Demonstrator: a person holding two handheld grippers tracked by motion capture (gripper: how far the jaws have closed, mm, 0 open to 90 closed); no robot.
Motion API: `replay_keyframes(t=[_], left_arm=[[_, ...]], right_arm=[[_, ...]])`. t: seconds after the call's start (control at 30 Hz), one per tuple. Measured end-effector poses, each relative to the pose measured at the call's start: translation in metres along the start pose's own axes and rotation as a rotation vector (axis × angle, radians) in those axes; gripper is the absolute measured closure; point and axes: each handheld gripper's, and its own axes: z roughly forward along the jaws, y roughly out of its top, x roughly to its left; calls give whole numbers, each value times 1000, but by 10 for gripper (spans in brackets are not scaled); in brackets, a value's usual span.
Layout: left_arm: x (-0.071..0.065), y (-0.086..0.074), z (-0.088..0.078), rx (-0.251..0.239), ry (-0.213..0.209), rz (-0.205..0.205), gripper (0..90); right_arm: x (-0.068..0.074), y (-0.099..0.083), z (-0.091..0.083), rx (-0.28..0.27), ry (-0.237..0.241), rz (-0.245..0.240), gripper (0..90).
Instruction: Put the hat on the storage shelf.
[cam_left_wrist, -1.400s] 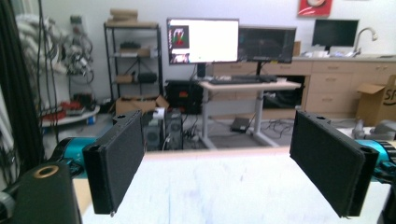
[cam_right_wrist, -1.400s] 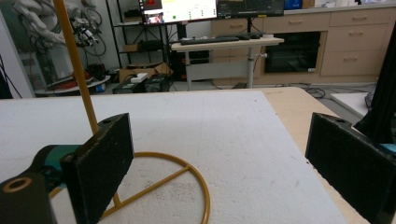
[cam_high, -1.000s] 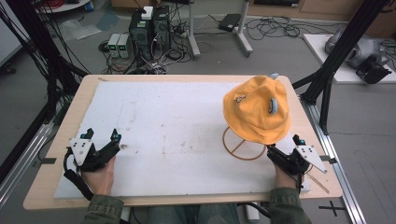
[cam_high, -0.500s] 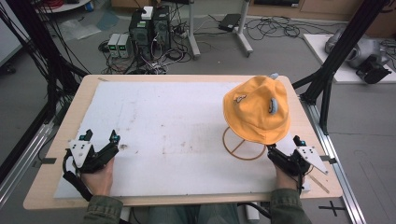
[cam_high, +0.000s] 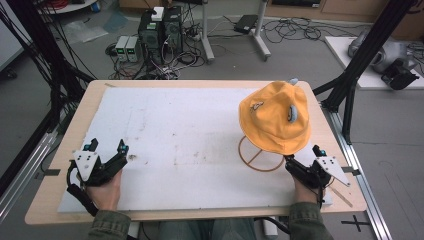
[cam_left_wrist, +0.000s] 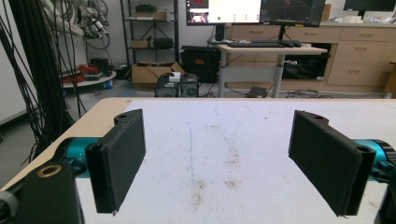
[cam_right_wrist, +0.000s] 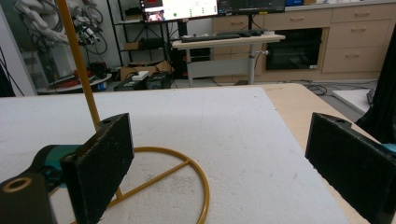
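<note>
A wooden table takes up most of the high view, and a white foam board covers nearly all of its top. The board is scuffed, with brownish stains near its centre and a faint line running away from the person.

Toward three o'clock on the board stands a yellow wire stand, made of a ring base with cross spokes and a thin upright rod. An orange bucket hat sits on top of the rod, its brim drooping over the far half of the ring. A small patch shows on the crown and another on its right side.

At about eight o'clock the left gripper rests low on the board, held from below by the person's left hand. Its jaws stand wide apart with only bare board between them, as the left gripper view confirms.

At about four o'clock the right gripper sits just beside the near edge of the ring base, held by the right hand. In the right gripper view its jaws are spread wide and hold nothing; the rod rises behind the left jaw and the ring lies on the board between them.
</note>
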Motion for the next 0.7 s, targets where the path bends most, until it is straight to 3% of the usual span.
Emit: replay_keyframes(t=[0.7], left_arm=[[3,-1,-1,18,-8,-2,194]], right_arm=[[1,-1,2,5,6,-8,75]])
